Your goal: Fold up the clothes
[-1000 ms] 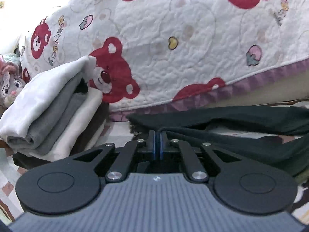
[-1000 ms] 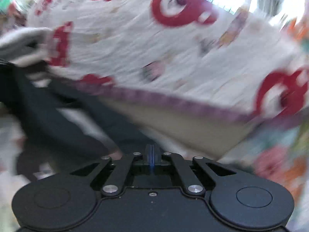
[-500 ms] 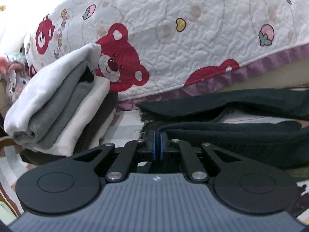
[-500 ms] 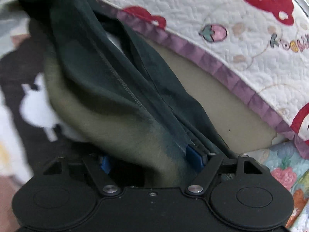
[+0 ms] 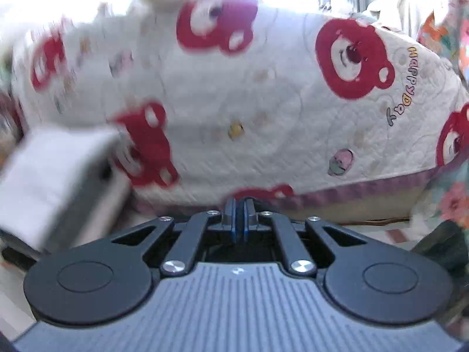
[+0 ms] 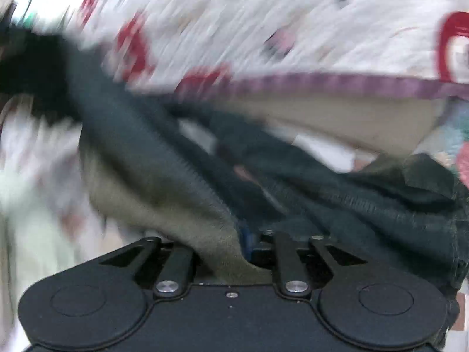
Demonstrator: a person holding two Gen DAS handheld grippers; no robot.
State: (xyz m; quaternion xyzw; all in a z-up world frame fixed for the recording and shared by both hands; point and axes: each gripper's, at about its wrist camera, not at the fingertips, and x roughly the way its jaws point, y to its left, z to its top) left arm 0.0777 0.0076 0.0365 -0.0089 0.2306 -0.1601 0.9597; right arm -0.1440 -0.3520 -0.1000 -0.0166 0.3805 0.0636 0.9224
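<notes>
A dark green garment (image 6: 322, 182) with a lighter olive inner side drapes over my right gripper (image 6: 249, 234), which is shut on its edge; one blue pad shows under the cloth. The garment stretches left and right across the blurred right wrist view. My left gripper (image 5: 239, 211) is shut, its blue pads pressed together; a thin dark edge shows just beyond the tips, but whether it holds cloth is unclear. A sliver of the dark garment (image 5: 439, 240) shows at the lower right of the left wrist view.
A stack of folded white and grey clothes (image 5: 52, 182) lies at the left. A quilt with red bears and a purple border (image 5: 263, 102) fills the background, also in the right wrist view (image 6: 293, 29). Floral fabric (image 5: 451, 199) lies at the right.
My left gripper has lifted and tilted up, so the dark garment dropped out of its view. My right gripper closed on the garment's edge and is swinging with it.
</notes>
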